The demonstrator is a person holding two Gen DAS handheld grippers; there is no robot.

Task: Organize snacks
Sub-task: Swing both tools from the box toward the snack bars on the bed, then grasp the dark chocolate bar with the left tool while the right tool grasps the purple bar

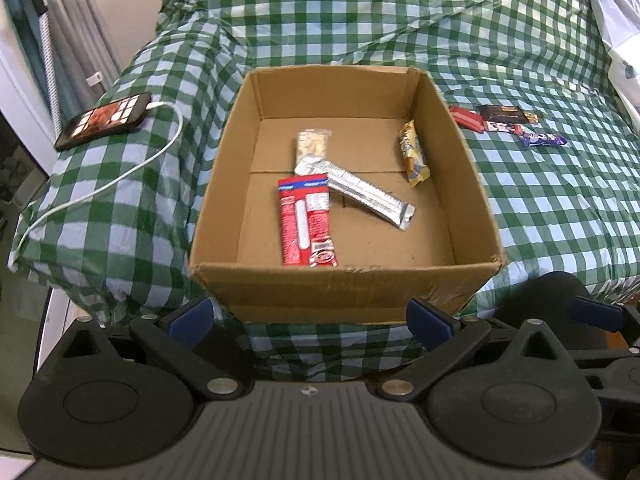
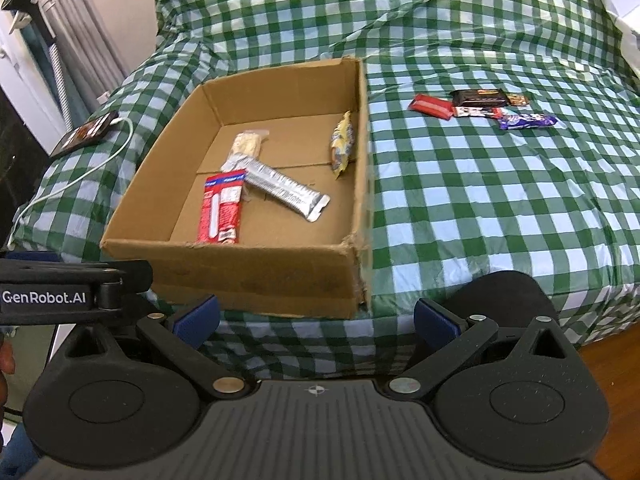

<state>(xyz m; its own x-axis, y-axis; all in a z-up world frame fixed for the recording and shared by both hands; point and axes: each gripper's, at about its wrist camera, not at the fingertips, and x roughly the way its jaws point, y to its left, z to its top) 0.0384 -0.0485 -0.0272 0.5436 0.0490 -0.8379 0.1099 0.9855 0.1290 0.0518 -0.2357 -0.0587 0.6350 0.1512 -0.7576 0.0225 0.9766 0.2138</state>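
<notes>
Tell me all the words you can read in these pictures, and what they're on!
"GenRobot.AI": white letters on the left gripper's black side, seen from the right wrist view.
Red wrapper in the box: print too blurred to read.
Silver wrapper: lettering too blurred to read.
Yellow wrapper: unreadable.
Snacks on the cloth: too small to read.
Phone: screen unreadable.
</notes>
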